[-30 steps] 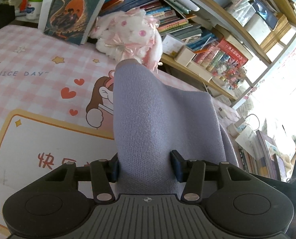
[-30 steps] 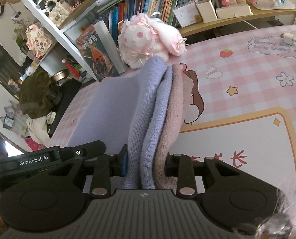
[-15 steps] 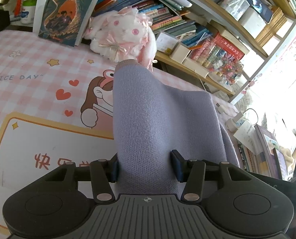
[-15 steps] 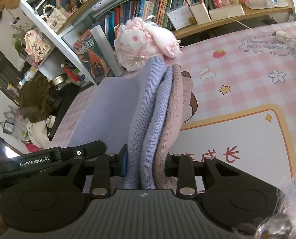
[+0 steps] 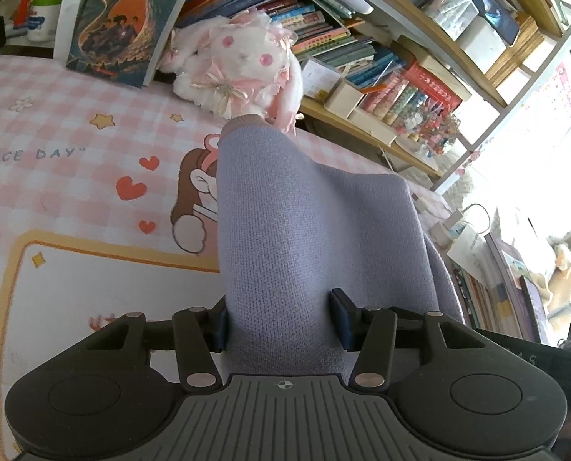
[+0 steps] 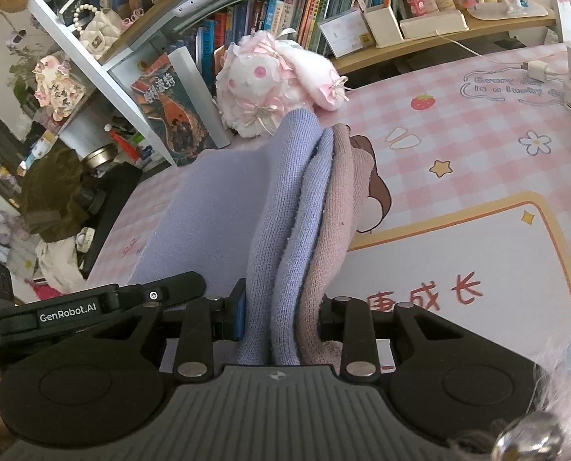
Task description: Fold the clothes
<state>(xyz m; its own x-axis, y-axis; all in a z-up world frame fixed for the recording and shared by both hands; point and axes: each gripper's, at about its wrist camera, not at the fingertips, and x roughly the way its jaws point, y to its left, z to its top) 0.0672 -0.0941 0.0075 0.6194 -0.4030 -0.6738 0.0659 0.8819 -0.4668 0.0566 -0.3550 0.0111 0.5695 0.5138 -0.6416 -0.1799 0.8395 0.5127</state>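
Observation:
A lilac knitted garment (image 5: 304, 238) with a dusty-pink trim is stretched between both grippers, above the pink checked table mat (image 5: 74, 176). My left gripper (image 5: 281, 317) is shut on a bunched fold of it, and the cloth runs forward and off to the right. In the right wrist view my right gripper (image 6: 281, 315) is shut on several stacked layers of the same garment (image 6: 285, 211), lilac on the left and pink (image 6: 339, 207) on the right. A flat lilac panel spreads left towards the other gripper's black body (image 6: 93, 307).
A white and pink plush rabbit (image 5: 239, 65) sits at the back of the mat, beside a leaning book (image 5: 131, 19). Bookshelves (image 5: 400, 38) packed with books rise behind it. Chargers and a cable (image 6: 554, 69) lie at the far right of the mat.
Both grippers have moved forward towards the plush rabbit and shelves with the garment still held; the rabbit appears closer. The grips have not changed.

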